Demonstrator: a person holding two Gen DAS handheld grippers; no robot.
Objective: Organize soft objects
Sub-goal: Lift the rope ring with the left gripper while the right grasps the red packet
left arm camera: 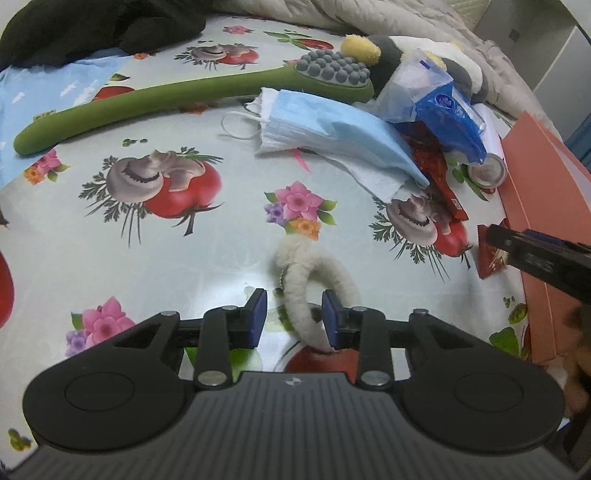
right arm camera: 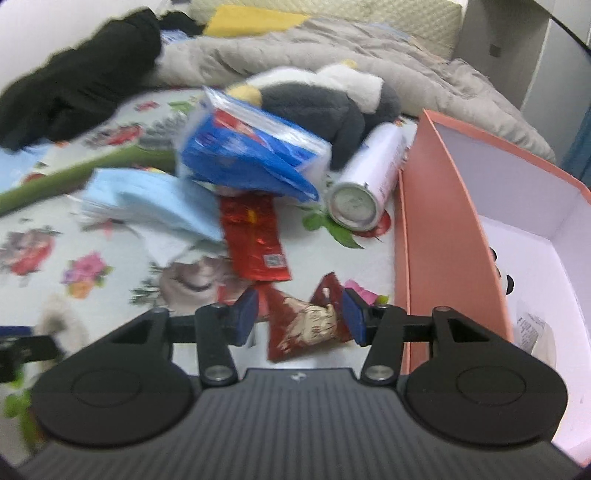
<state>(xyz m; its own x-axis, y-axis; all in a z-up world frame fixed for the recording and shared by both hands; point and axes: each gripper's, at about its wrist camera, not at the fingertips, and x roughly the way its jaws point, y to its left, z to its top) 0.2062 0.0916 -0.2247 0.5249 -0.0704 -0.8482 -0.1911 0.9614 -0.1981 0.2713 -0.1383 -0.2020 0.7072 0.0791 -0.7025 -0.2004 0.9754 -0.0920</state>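
Observation:
A white fleecy ring [left arm camera: 303, 284] lies on the flowered tablecloth [left arm camera: 207, 258], one side of its band running between the jaws of my left gripper [left arm camera: 294, 315]. The left pad stands clear of the band, so this gripper is open. My right gripper [right arm camera: 299, 315] hangs open over a crumpled red wrapper [right arm camera: 303, 325], which lies on the cloth between its pads. A grey, white and yellow plush toy [right arm camera: 314, 99] lies at the back, next to a stack of blue face masks [left arm camera: 325, 125] and a blue tissue pack [right arm camera: 251, 147].
An orange box [right arm camera: 443, 221] with a white inside stands open on the right. A green massage stick [left arm camera: 147, 99], a white can [right arm camera: 369, 184] on its side and a red packet [right arm camera: 255, 236] lie about. Black cloth [left arm camera: 92, 26] and a beige quilt [right arm camera: 332, 48] fill the back.

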